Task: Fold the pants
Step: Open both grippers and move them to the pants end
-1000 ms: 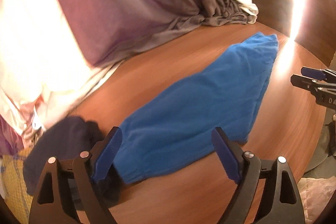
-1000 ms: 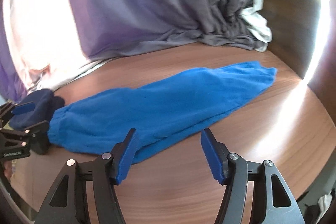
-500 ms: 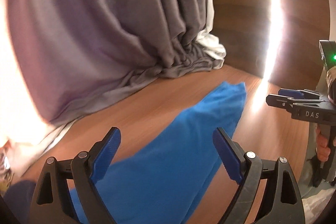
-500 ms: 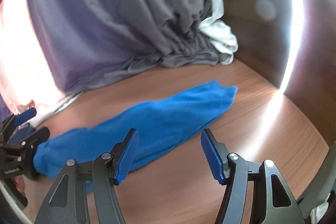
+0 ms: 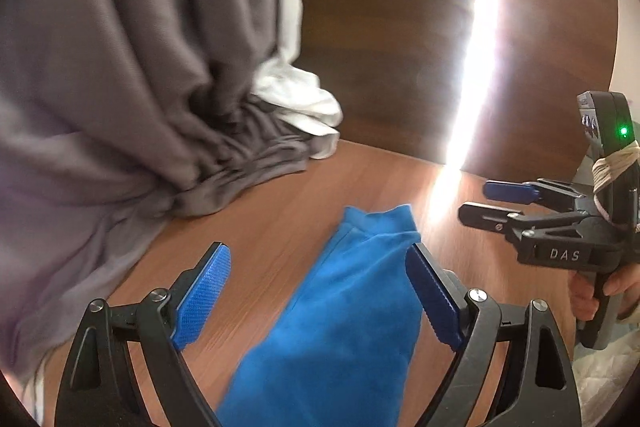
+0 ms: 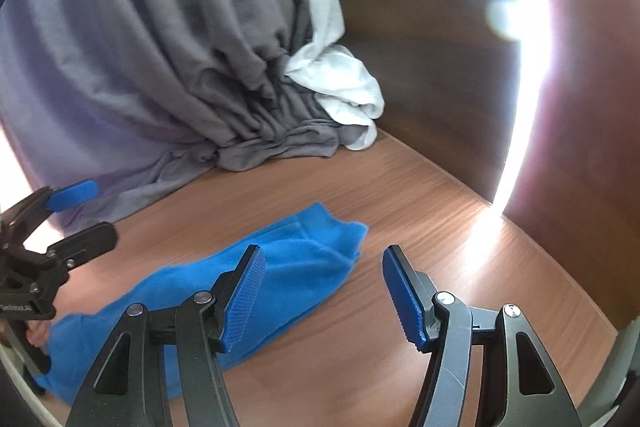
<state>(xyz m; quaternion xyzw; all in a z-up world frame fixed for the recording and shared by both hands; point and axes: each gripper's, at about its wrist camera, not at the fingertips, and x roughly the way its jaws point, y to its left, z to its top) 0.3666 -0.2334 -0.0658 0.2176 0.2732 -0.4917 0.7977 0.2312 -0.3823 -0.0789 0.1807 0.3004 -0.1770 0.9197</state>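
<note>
both views now look at the far end of the blue pants [image 5: 352, 311], where a second ago they took in the whole length with a dark garment at the near end; that garment is gone from sight, and the two hands have swung along the pants toward the grey curtain [image 5: 132, 75] and the white cloth [image 5: 300, 95] bunched at its foot. this likely means the person is lining up both tools on that end to lift it and fold it back over the rest, though no fold at this end has begun. the pants lie flat and long on the wooden table [image 5: 276, 215], their end near the sunlit strip. the left gripper [image 5: 320, 301] hangs over the pants with its jaws wide apart, empty, its blue pads clear of the cloth as far as the blur allows. the right gripper [image 6: 324, 295] sits just right of the pants' end, jaws apart though less widely, nothing between them but bare table, and it touches nothing.
</note>
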